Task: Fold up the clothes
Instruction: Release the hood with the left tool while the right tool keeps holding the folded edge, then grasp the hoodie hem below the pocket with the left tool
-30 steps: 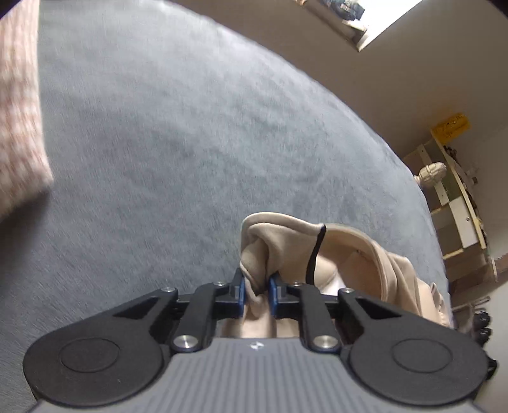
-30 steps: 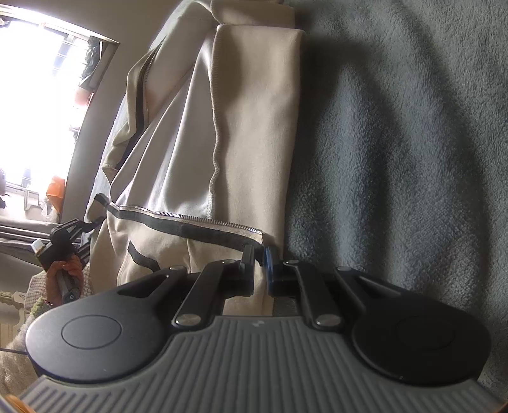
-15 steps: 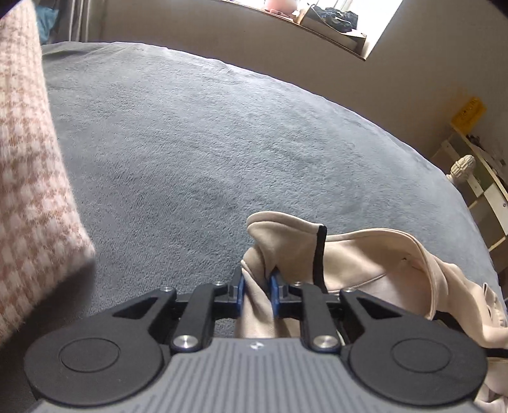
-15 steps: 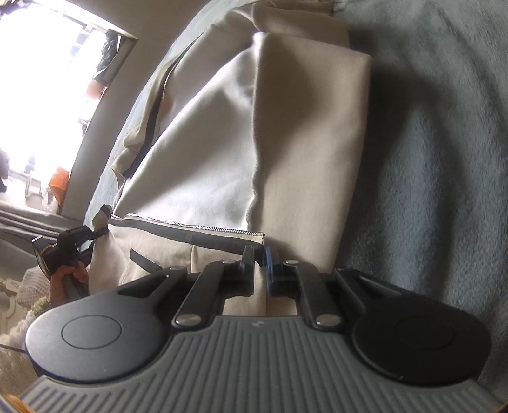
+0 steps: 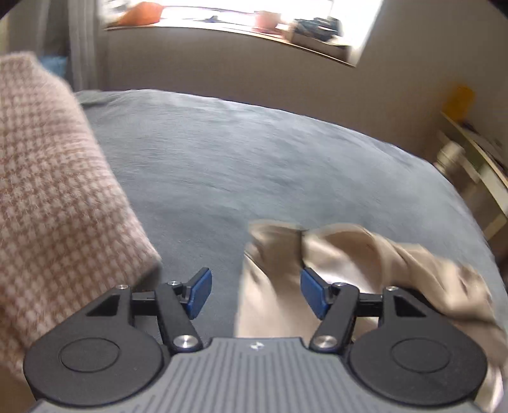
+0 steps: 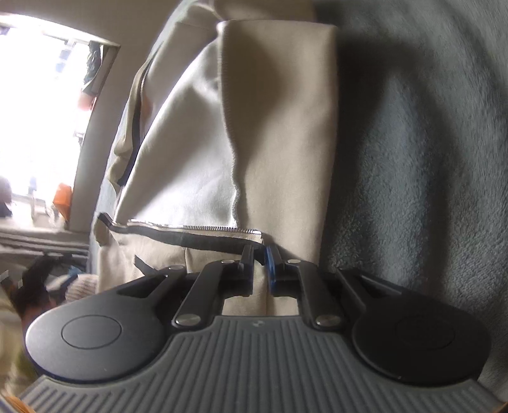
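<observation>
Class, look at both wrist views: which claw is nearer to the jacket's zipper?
Right. The right claw is shut on the beige jacket just below its zipper. The left claw is open at another bunched part, no zipper in view.

Daylight pours in from a window (image 5: 228, 19) at twelve o'clock in the left wrist view, blown out to white. The same glare fills nine to eleven o'clock in the right wrist view (no detail survives there). Motion blur smears the beige garment (image 5: 365, 254) and the shelves (image 5: 470, 165) at three o'clock. A soft dark shadow falls across the grey blanket (image 6: 412, 143) beside the cloth. Fisheye bending curves every edge, and corners darken.
</observation>
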Demonstrator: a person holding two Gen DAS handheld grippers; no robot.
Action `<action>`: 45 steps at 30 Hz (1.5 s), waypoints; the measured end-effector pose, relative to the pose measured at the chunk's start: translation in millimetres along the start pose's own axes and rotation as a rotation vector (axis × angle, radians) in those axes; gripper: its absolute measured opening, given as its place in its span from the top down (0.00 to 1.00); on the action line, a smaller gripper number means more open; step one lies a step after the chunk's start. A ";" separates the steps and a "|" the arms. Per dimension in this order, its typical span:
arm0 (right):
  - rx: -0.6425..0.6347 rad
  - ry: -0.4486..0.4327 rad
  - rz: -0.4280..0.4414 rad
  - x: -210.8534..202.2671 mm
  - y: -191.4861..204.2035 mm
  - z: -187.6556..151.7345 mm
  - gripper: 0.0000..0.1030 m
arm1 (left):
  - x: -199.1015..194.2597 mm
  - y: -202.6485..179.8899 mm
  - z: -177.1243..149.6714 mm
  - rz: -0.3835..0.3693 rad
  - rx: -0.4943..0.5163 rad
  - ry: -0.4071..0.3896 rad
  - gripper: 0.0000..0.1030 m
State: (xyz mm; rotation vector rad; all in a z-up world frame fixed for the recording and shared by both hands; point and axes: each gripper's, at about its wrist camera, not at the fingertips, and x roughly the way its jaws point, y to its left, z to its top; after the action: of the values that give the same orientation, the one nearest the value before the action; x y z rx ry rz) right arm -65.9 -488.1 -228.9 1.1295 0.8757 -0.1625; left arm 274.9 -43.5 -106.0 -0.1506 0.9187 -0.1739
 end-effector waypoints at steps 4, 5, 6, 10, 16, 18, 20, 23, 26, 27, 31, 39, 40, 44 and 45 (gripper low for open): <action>0.061 0.030 0.047 2.4 -7.9 3.6 0.89 | -31.4 -57.0 -73.4 -0.186 0.184 0.159 0.39; 0.056 0.037 0.055 3.0 -6.8 3.8 0.87 | -38.6 -71.0 -94.0 -0.235 0.228 0.203 0.40; 0.050 0.045 0.062 3.5 -5.6 4.0 0.85 | -44.6 -85.4 -115.9 -0.273 0.277 0.242 0.42; 0.015 0.059 0.075 -0.4 -0.4 3.9 0.76 | -59.1 -139.0 -199.4 -0.377 0.464 0.352 0.44; -0.070 0.070 0.067 1.5 3.7 4.2 0.74 | -57.4 -161.6 -285.9 -0.366 0.497 0.480 0.49; -0.108 0.062 0.036 -1.9 6.0 2.1 0.94 | -54.7 -156.4 -298.4 -0.350 0.461 0.502 0.52; -0.146 0.054 0.004 -5.4 8.3 0.0 0.94 | -59.7 -149.4 -301.9 -0.348 0.428 0.507 0.53; -0.186 0.043 -0.031 -9.6 11.9 -5.2 0.95 | -67.6 -136.8 -301.1 -0.353 0.370 0.524 0.53; -0.180 0.037 -0.034 -12.9 9.7 -11.0 0.95 | -71.4 -123.7 -299.4 -0.350 0.310 0.548 0.53; -0.178 0.034 -0.032 -14.1 8.4 -11.9 0.95 | -72.1 -119.6 -299.7 -0.346 0.294 0.556 0.53; -0.192 0.026 -0.036 -13.6 9.5 -16.4 0.95 | -69.1 -110.6 -303.4 -0.328 0.239 0.591 0.53; -0.103 0.018 0.022 -16.4 0.0 -19.2 0.92 | -54.3 -98.2 -302.9 -0.326 0.040 0.621 0.51; -0.069 0.007 0.040 -18.6 -3.1 -18.7 0.92 | -51.7 -95.6 -302.7 -0.333 -0.001 0.624 0.51; 0.064 -0.036 0.108 -25.0 -16.2 -15.8 0.75 | -47.8 -91.4 -303.7 -0.336 -0.072 0.631 0.56; 0.072 -0.032 0.101 -23.4 -15.9 -15.1 0.75 | -47.9 -92.0 -303.8 -0.330 -0.070 0.633 0.62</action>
State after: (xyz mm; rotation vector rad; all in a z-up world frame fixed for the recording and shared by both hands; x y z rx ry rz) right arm -97.9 -489.8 -226.5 1.2328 0.7880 -0.1296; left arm -4.3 -139.7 -231.9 -0.3233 1.5284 -0.5149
